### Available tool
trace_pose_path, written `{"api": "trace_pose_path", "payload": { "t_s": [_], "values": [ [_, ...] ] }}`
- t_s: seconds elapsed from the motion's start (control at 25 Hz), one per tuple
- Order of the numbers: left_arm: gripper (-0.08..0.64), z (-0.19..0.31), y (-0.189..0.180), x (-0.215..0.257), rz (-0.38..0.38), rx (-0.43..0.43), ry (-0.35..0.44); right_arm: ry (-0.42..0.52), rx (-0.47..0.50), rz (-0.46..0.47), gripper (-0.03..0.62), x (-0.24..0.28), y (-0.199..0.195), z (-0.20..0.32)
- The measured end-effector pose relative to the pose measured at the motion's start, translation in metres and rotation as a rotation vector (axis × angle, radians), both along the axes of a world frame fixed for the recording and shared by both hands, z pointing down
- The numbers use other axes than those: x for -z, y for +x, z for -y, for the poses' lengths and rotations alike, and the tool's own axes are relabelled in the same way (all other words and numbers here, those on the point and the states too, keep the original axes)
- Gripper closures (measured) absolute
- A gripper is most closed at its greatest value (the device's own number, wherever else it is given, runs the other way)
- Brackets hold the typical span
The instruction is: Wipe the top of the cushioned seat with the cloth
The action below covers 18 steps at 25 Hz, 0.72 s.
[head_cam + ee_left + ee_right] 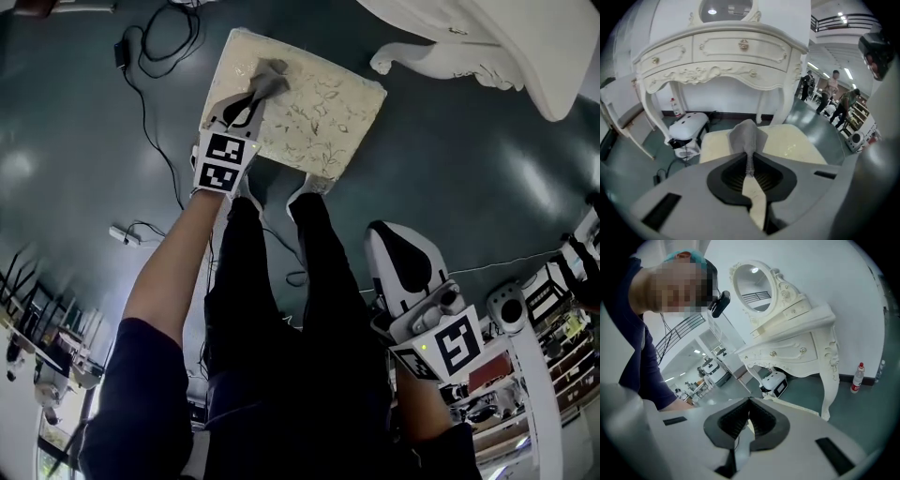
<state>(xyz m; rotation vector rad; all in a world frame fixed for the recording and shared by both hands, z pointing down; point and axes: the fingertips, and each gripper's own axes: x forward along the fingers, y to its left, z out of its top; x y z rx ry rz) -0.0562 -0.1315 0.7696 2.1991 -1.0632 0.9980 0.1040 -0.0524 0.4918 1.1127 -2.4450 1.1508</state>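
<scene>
Head view looks down on the left gripper reaching over the cushioned seat, which stands on the floor by the person's feet. Its fingers are pinched together on the gray cloth, which lies bunched on the seat's top toward the far left corner. The right gripper hangs at the person's side, fingers closed on nothing.
</scene>
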Motion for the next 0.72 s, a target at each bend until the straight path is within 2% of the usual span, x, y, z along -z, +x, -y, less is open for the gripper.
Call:
{"api": "trace_pose_path", "payload": {
  "t_s": [0.16, 0.28, 0.44, 0.72],
  "values": [
    [0.528, 0.005, -0.064, -0.012, 0.07, 0.051, -0.017, -0.023, 0.015, 0.018, 0.571, 0.002, -0.028, -0.005],
    [0.528, 0.002, -0.07, -0.019, 0.078, 0.044, -0.044, -0.023, 0.015, 0.029, 0.571, 0.006, -0.041, -0.002],
    [0.528, -0.011, -0.04, -0.022, 0.042, 0.013, -0.067, -0.017, 0.001, 0.019, 0.571, 0.01, -0.039, -0.001],
    [0.528, -0.04, 0.049, -0.028, -0.035, -0.087, -0.095, -0.02, -0.032, 0.002, 0.571, 0.002, -0.008, -0.011]
  ]
}}
